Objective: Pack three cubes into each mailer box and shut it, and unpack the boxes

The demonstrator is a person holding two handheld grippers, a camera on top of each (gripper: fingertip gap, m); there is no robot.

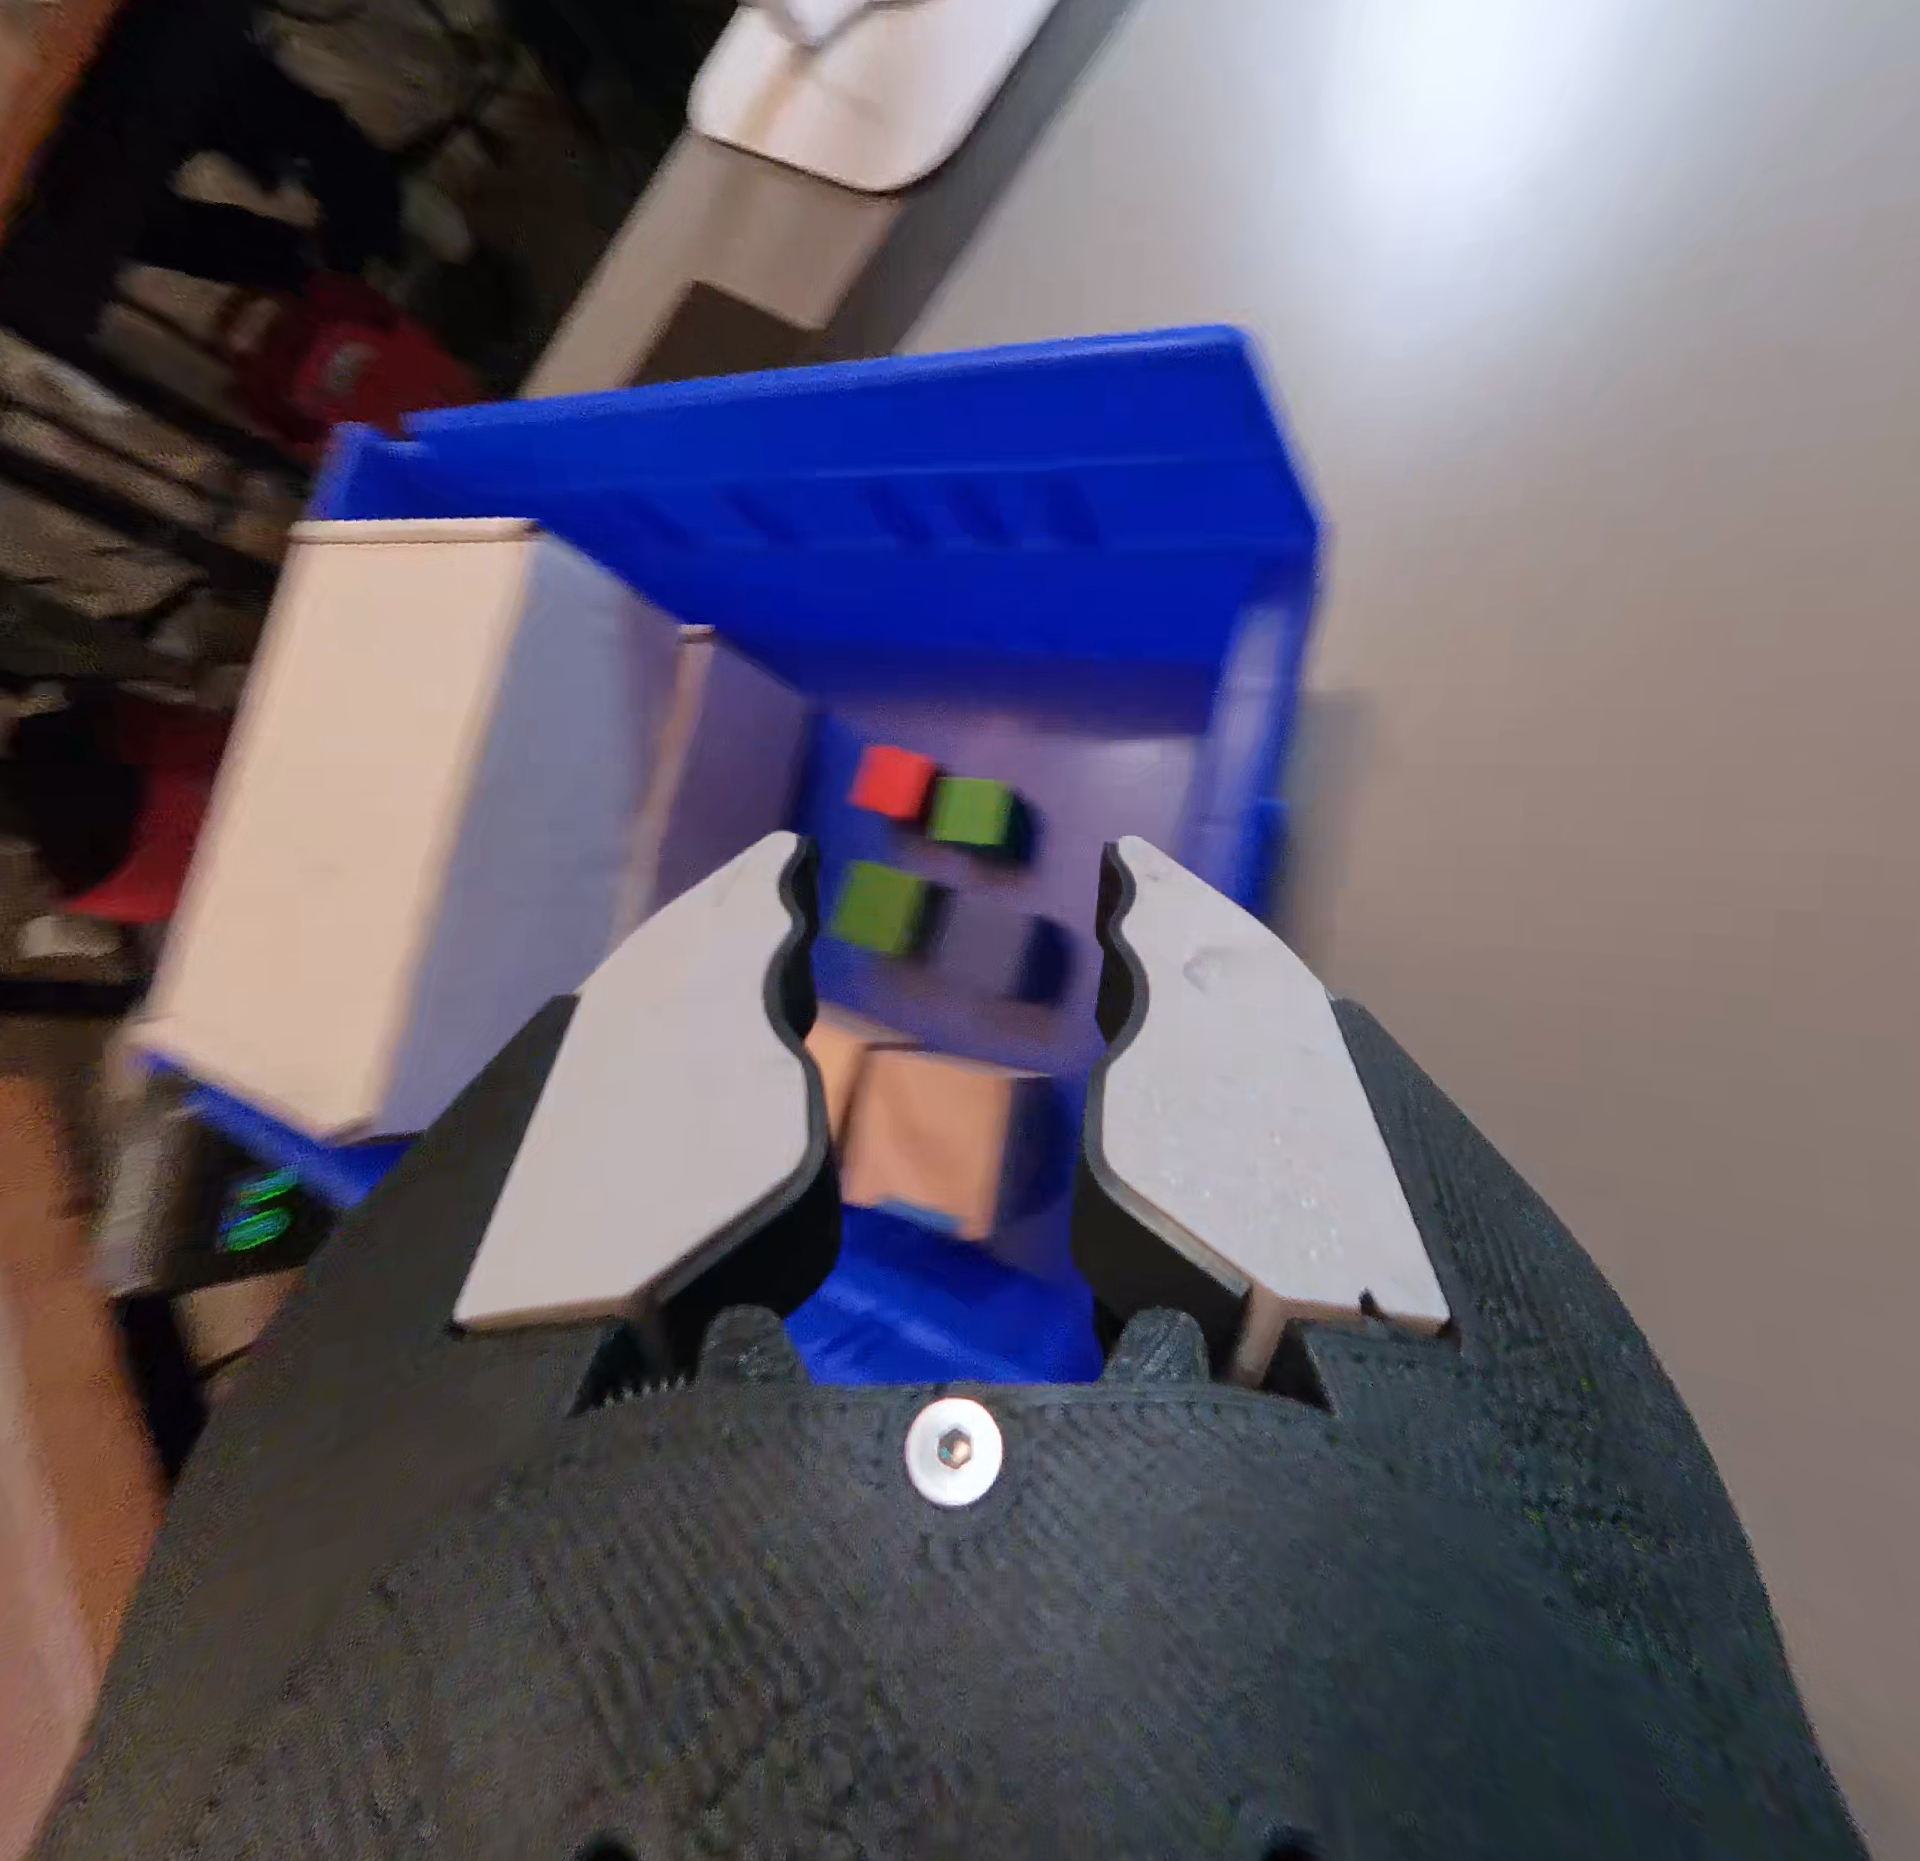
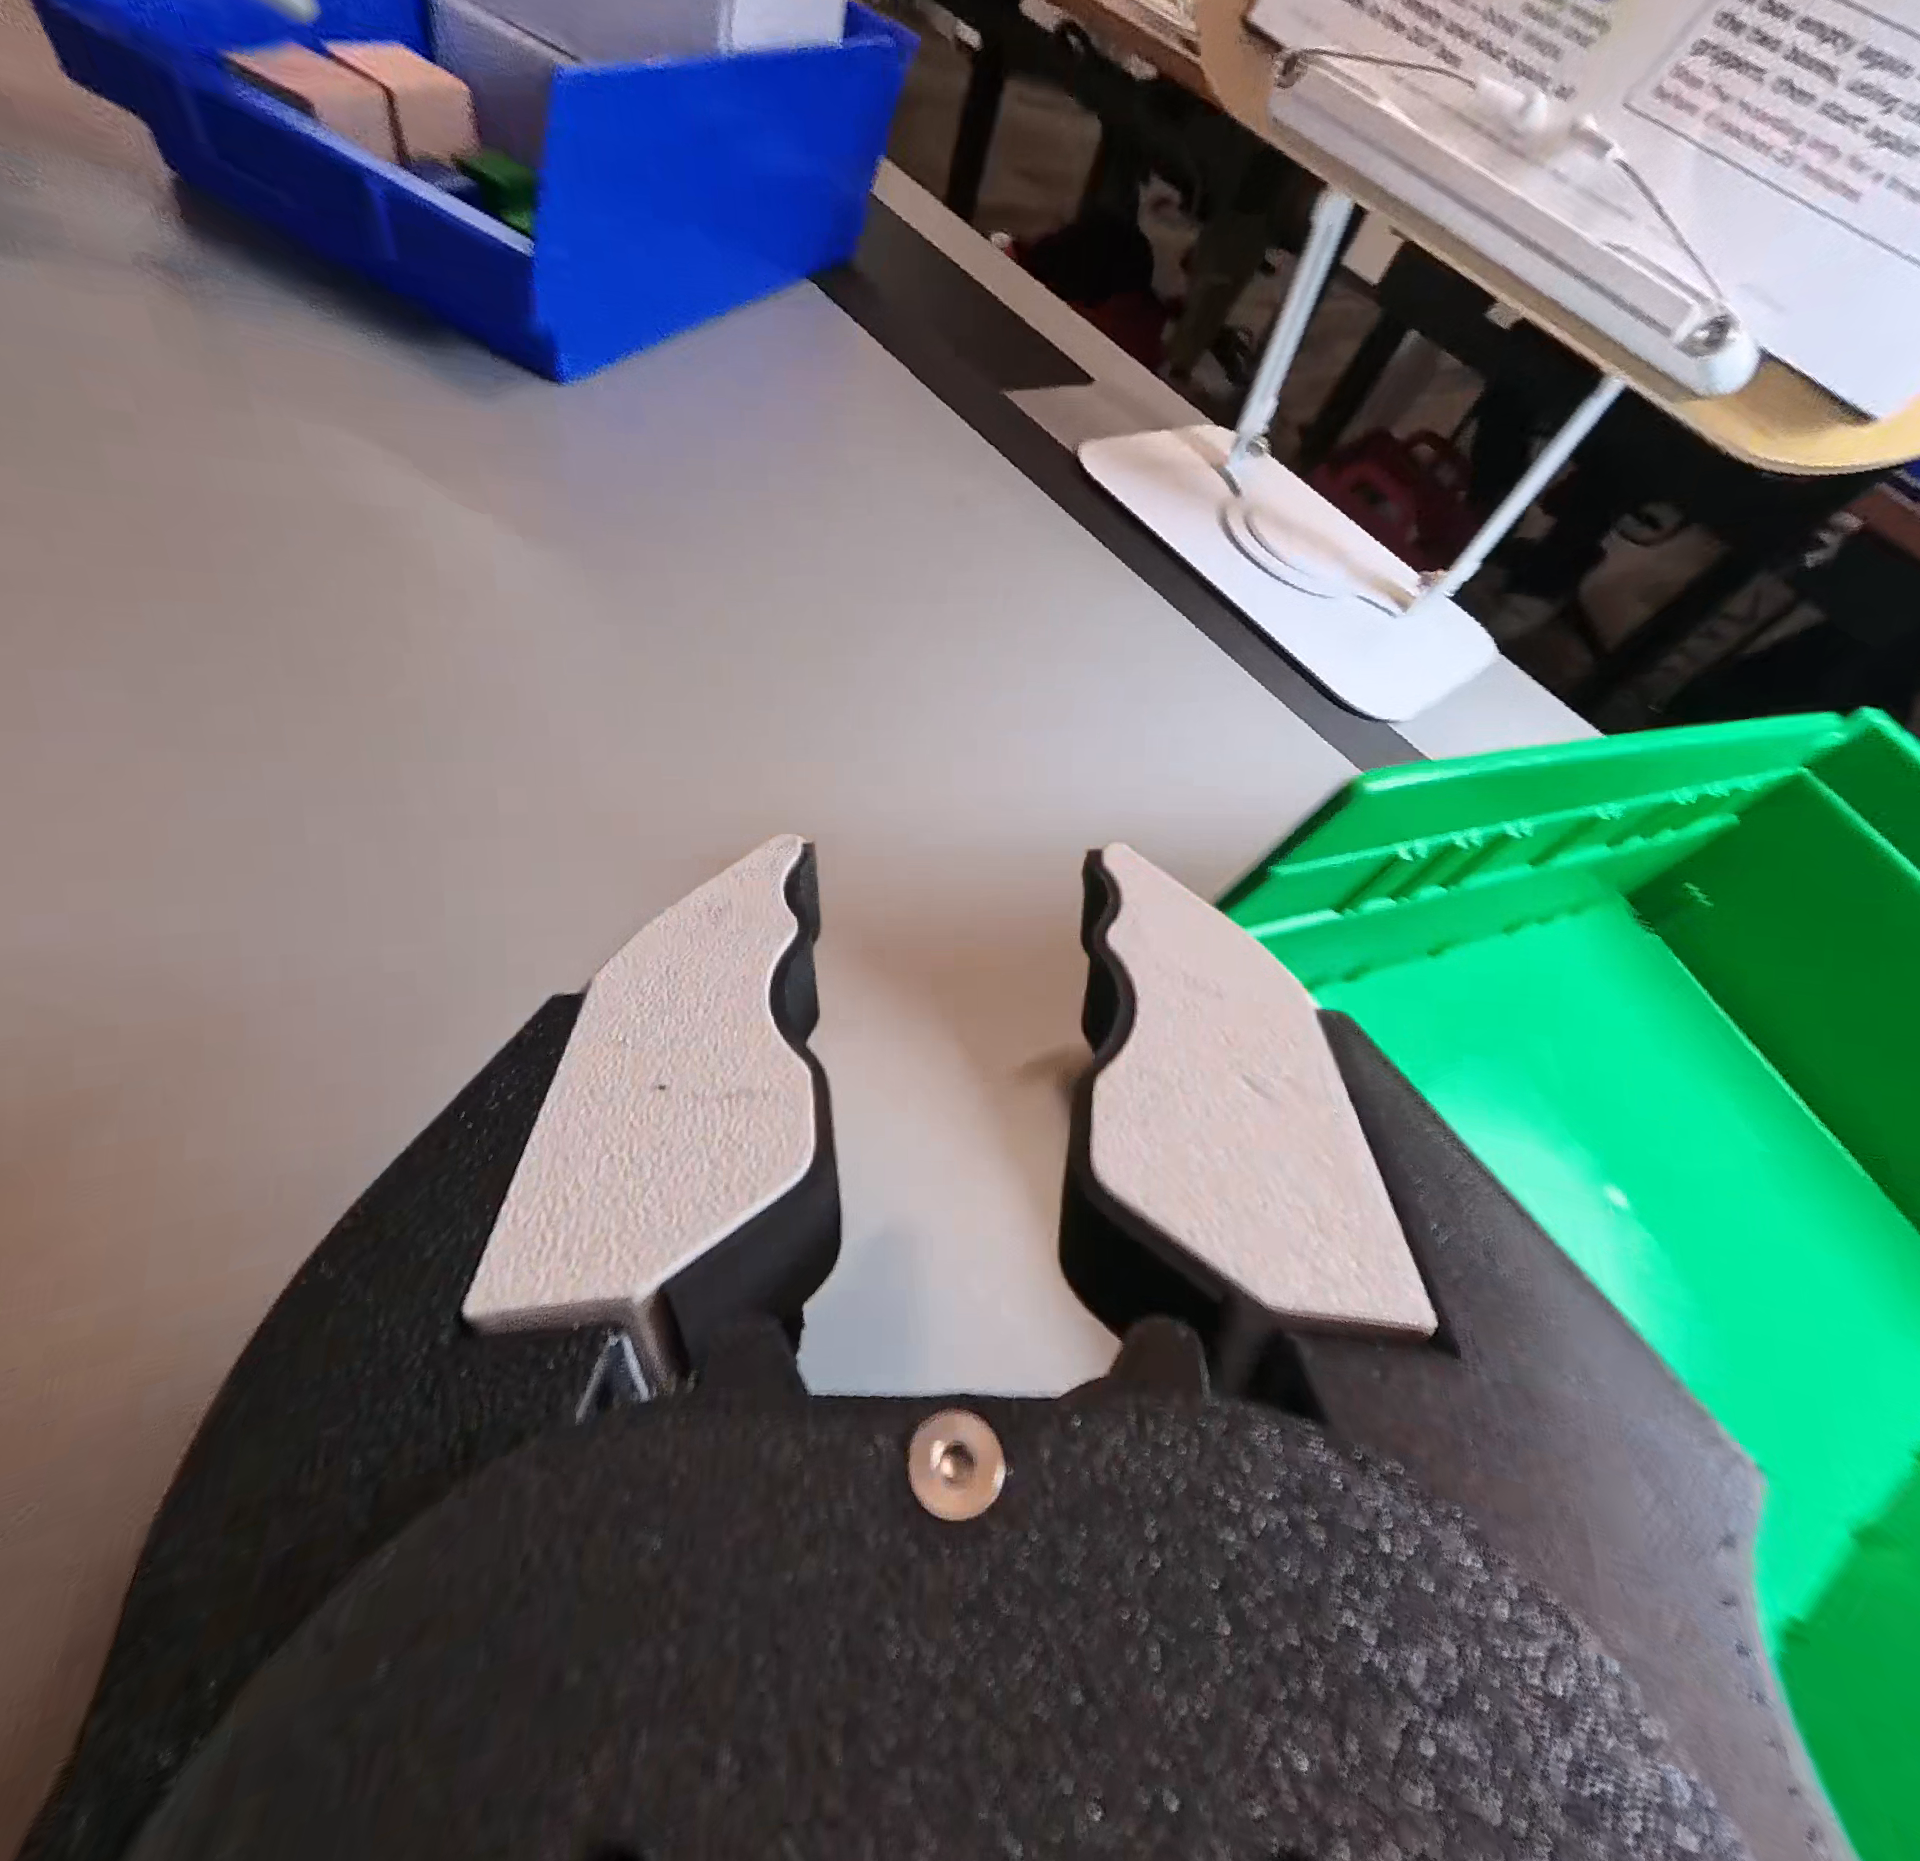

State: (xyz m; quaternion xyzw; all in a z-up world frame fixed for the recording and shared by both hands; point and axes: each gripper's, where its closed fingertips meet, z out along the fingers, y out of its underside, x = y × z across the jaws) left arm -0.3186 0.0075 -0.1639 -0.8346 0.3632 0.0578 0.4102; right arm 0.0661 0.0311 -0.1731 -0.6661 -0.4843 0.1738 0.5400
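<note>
Left wrist view: left claw (image 1: 951,855) spread wide, empty, over blue bin (image 1: 831,481); red cube (image 1: 891,781), two green cubes (image 1: 971,812), tan cubes (image 1: 935,1136) partly hidden, white mailer box (image 1: 343,824) blurred. Right wrist view: right claw (image 2: 948,861) wide, empty, above grey desk (image 2: 416,668); green bin (image 2: 1558,1032) cropped.

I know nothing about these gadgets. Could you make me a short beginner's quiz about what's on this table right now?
1. True or false: the left gripper is holding a cube.
2. Which bin has cubes in it? A) the blue bin B) the green bin
3. What colours are the three small cubes in the left wrist view?

Key
1. False: its jaws stand open and hold nothing.
2. A. The part of the green bin in view holds nothing.
3. One red cube and two green cubes.
</note>
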